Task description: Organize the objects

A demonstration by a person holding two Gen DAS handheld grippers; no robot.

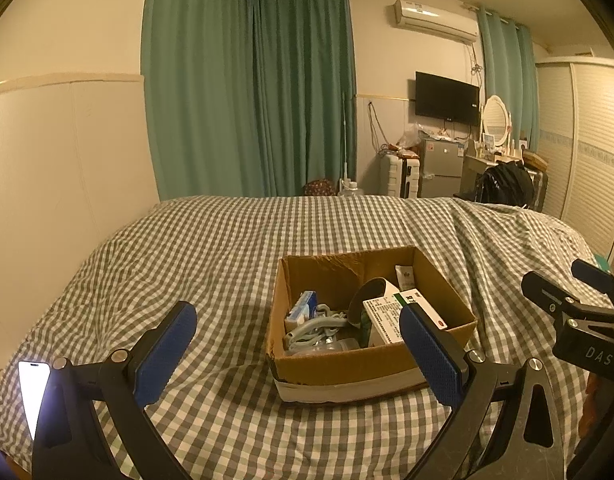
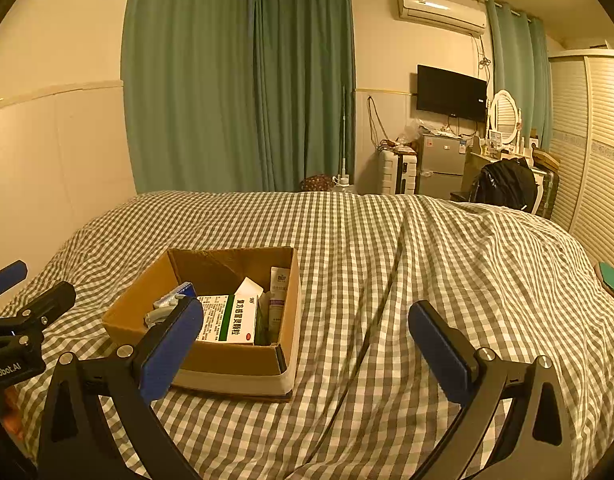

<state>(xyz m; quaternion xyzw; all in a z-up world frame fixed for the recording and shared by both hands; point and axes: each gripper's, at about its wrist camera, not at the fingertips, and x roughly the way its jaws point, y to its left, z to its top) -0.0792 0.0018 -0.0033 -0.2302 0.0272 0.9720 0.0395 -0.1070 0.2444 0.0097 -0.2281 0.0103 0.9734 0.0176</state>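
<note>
An open cardboard box (image 1: 339, 364) (image 2: 227, 356) sits on the checked bed cover. Inside lie a white and green medicine carton (image 1: 391, 314) (image 2: 227, 318), a small blue and white carton (image 1: 303, 308), a grey strap-like item (image 1: 315, 326), a white tube (image 2: 278, 296) and a dark round item (image 1: 367, 294). My left gripper (image 1: 301, 338) hovers open in front of the box, nothing between its blue pads. My right gripper (image 2: 307, 332) is open just right of the box, also holding nothing. Each gripper shows at the edge of the other's view.
The green and white checked bed cover (image 2: 427, 264) spreads wide, with folds on the right. A lit phone screen (image 1: 33, 392) shows at the lower left. Green curtains (image 1: 247, 92), a wall television (image 1: 447, 98), a small fridge (image 1: 441, 166) and a wardrobe (image 2: 595, 152) stand behind the bed.
</note>
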